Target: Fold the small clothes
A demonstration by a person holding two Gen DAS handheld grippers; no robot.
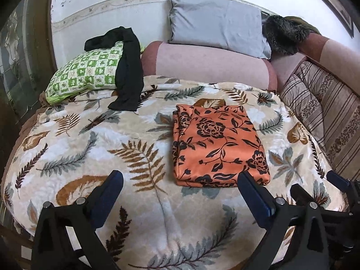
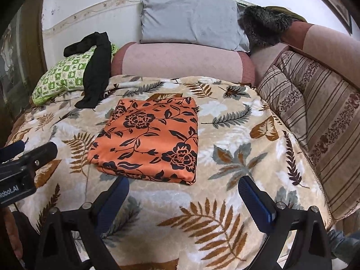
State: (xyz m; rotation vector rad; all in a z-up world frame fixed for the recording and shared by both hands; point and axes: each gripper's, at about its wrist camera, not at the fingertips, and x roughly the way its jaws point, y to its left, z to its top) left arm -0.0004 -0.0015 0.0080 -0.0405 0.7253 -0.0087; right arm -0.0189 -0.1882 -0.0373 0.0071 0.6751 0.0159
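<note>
An orange garment with a black flower print [image 1: 217,145] lies folded into a neat rectangle on the leaf-patterned blanket [image 1: 90,148]; it also shows in the right wrist view [image 2: 150,139]. A black garment [image 1: 128,72] lies unfolded, draped over a green checked pillow [image 1: 87,72] at the back left, and shows in the right wrist view [image 2: 95,72]. My left gripper [image 1: 180,180] is open and empty, just in front of the orange garment's near edge. My right gripper [image 2: 183,184] is open and empty, at the garment's near edge. Each gripper appears at the side of the other's view.
A grey pillow [image 1: 216,22] leans on the wall above a pink bolster [image 1: 209,67]. A dark furry item [image 1: 284,33] lies at the back right. Striped cushions [image 2: 315,121] line the right side. The blanket [image 2: 236,157] covers the bed to its front edge.
</note>
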